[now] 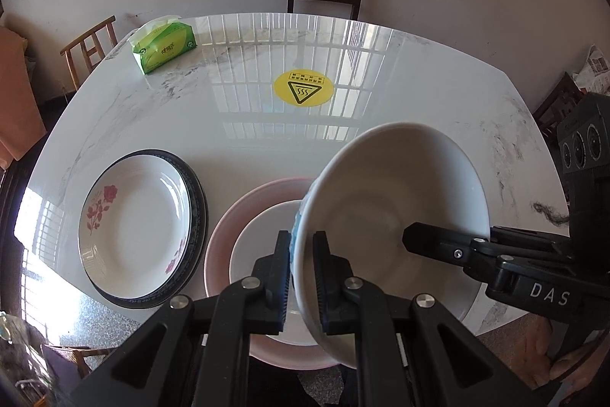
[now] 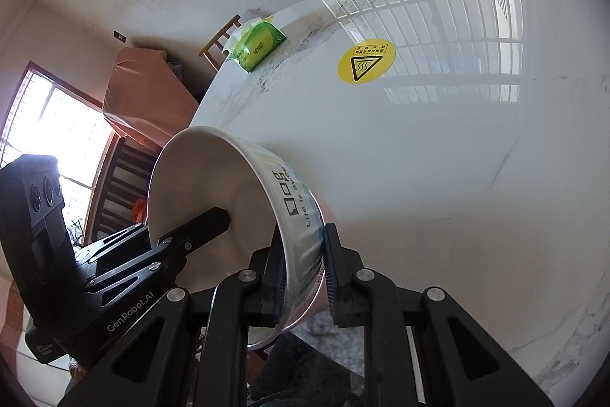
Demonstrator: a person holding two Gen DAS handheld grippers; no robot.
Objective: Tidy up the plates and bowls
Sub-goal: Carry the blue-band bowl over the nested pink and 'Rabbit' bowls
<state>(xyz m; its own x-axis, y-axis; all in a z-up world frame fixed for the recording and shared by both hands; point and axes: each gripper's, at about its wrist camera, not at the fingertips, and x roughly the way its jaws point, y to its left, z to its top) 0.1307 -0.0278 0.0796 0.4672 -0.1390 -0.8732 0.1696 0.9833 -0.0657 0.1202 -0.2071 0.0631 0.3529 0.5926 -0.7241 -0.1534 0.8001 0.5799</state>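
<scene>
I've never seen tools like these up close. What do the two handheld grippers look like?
Both are matte black plastic. The left gripper and the right gripper each have two flat fingers with ribbed pads edged in blue, driven by angular link arms joined with round silver pins. White lettering marks the bodies, "GenRobot.AI" on one. Each carries a boxy black camera block with round lenses.

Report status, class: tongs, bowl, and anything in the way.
Both tongs, left and right, shut on the white bowl rim, opposite sides. Bowl tilted, lifted over pink plate. Rose plate beside it, apart. Nothing blocking.
</scene>
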